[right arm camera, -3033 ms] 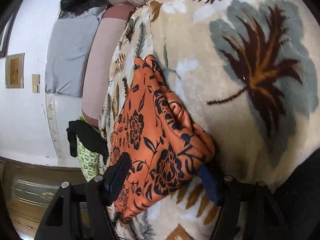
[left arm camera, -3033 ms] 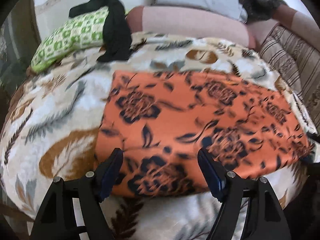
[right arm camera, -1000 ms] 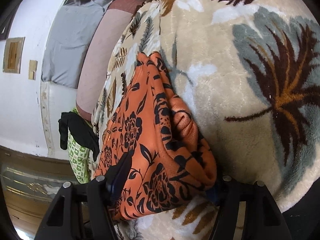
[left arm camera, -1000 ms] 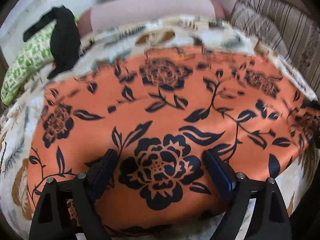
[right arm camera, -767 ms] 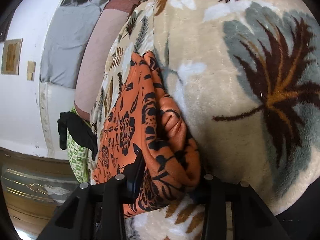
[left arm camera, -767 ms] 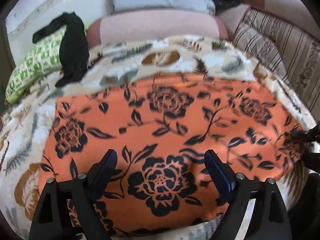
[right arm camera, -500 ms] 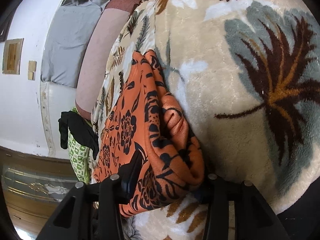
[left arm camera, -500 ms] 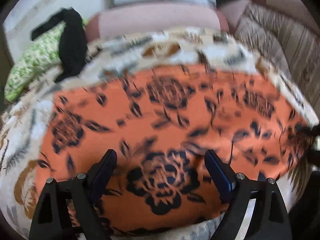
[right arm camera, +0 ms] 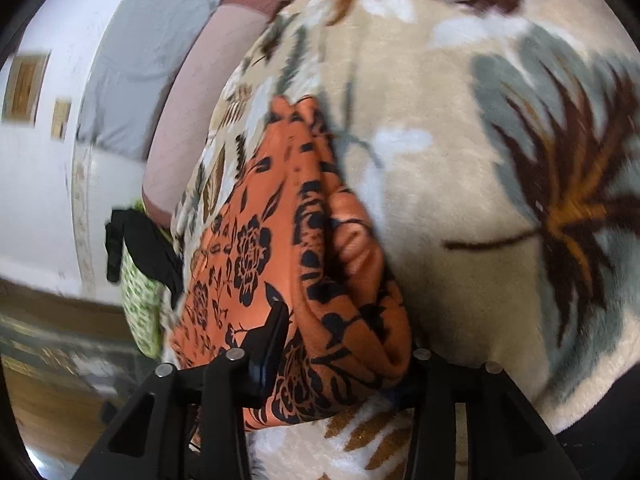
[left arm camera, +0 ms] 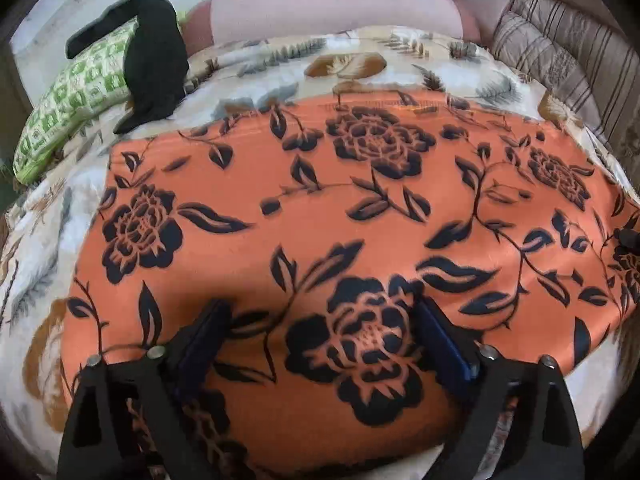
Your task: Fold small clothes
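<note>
Left tongs (left arm camera: 320,336) spread wide and empty above the orange floral cloth (left arm camera: 340,220); right tongs (right arm camera: 340,344) have just been closing and pinch its bunched end.
The cloth lies flat on the leaf-print blanket (left arm camera: 256,80). A shallow pinch could slip or drag only one layer. Only the right wrist view shows the bunched layers.

The left gripper (left arm camera: 320,340), black with blue pads, angles downward with its jaws spread wide, and they have just been opening further, nothing clamped between them. The right gripper (right arm camera: 344,344), also tilted downward, has just been closing and now pinches a bunched fold of orange floral cloth (right arm camera: 320,280).
</note>
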A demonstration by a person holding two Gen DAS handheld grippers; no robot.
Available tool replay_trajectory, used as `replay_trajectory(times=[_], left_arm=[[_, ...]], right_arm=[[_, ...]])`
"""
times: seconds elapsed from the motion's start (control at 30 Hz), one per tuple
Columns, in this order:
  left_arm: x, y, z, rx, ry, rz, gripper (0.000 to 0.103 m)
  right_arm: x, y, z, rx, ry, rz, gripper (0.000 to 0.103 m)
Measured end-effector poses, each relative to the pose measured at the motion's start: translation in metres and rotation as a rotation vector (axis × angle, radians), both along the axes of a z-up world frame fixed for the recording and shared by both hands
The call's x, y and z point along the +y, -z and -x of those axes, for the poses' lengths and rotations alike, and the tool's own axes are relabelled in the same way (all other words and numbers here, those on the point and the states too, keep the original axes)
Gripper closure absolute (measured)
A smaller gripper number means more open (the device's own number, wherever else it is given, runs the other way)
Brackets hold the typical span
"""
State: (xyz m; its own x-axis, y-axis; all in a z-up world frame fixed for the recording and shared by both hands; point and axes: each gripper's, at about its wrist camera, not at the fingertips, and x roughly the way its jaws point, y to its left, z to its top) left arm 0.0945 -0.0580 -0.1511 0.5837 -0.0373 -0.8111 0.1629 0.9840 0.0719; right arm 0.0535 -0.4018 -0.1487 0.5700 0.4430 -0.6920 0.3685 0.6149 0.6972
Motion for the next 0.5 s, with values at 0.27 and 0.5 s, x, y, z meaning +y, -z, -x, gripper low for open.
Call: replay_trajectory(times=[0.27, 0.5], left_arm=[[0.090, -0.073, 0.034, -0.159, -0.199, 0.236, 0.009], [0.212, -0.081, 0.095, -0.219, -0.494, 0.317, 0.009]], right_arm=[[0.115, -0.133, -0.035, -0.278, -0.255, 0.224, 0.088], [0.294, -0.143, -0.041, -0.365, -0.599, 0.249, 0.084]])
